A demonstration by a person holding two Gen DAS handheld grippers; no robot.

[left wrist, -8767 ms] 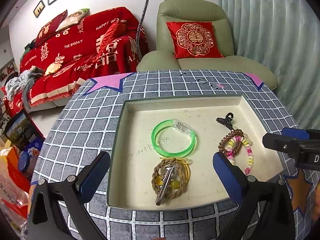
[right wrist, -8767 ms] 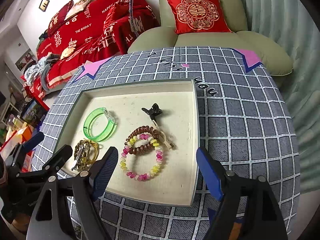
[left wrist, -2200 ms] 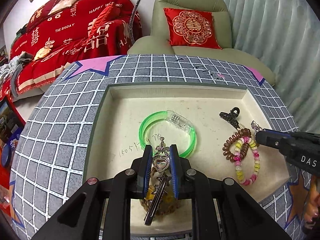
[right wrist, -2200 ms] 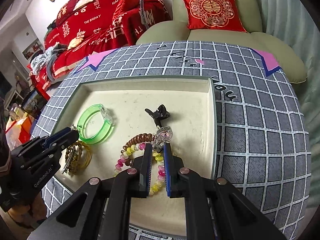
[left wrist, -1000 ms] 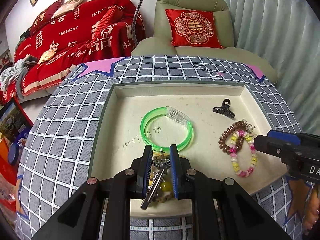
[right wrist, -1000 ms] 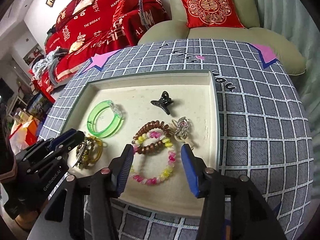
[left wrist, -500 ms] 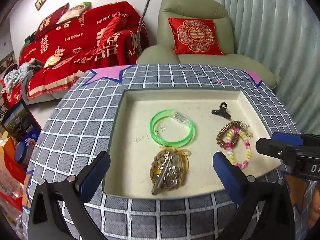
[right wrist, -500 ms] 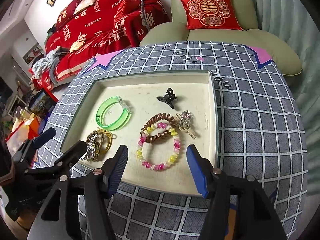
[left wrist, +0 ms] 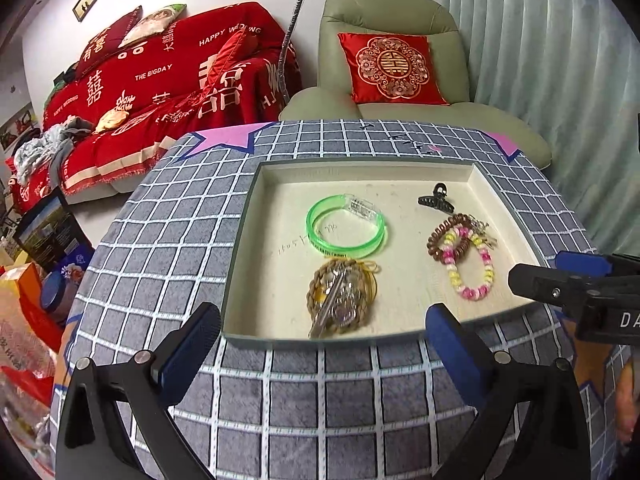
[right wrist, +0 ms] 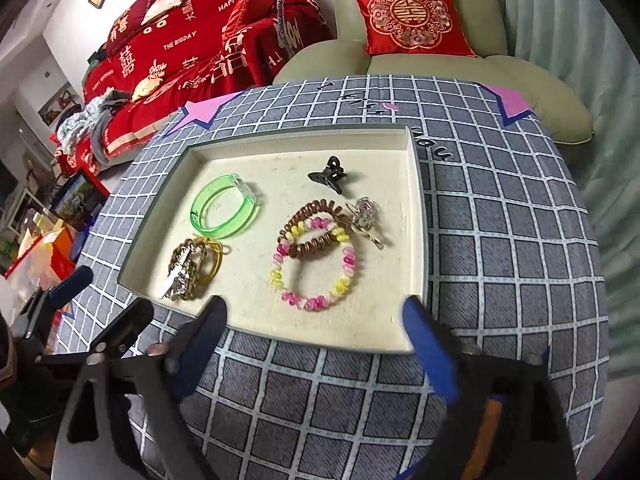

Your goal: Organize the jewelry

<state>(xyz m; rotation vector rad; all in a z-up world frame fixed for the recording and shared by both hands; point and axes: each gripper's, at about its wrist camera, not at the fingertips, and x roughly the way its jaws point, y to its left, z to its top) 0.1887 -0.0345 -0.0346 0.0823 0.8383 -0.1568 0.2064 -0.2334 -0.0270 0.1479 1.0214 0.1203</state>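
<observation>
Left gripper (left wrist: 322,344) and right gripper (right wrist: 316,330): fingers spread wide, nothing held, both hanging over the checked tablecloth (left wrist: 320,408) just short of the near rim of the tray (left wrist: 244,248). Inside the tray, nearest on the left: a braided brown ring with yellow cord (left wrist: 342,296), a metal hair clip (left wrist: 332,304) lying across it. Nearest on the right: a pink-and-yellow bead bracelet (right wrist: 312,268), overlapped at its far side by a brown coil hair tie (right wrist: 312,226); a small silver charm clip (right wrist: 364,220) touches the coil's right end. Farther back: green plastic bangle (right wrist: 224,210), then a black claw clip (right wrist: 330,176), apart from the rest. Beyond the table, a green armchair (left wrist: 400,60) with a red cushion. Judgement: between picks, possibly near done, since every piece sits in the tray. Any next pick calls for narrowing the fingers over one piece and lifting it clear of its overlapping neighbour.
</observation>
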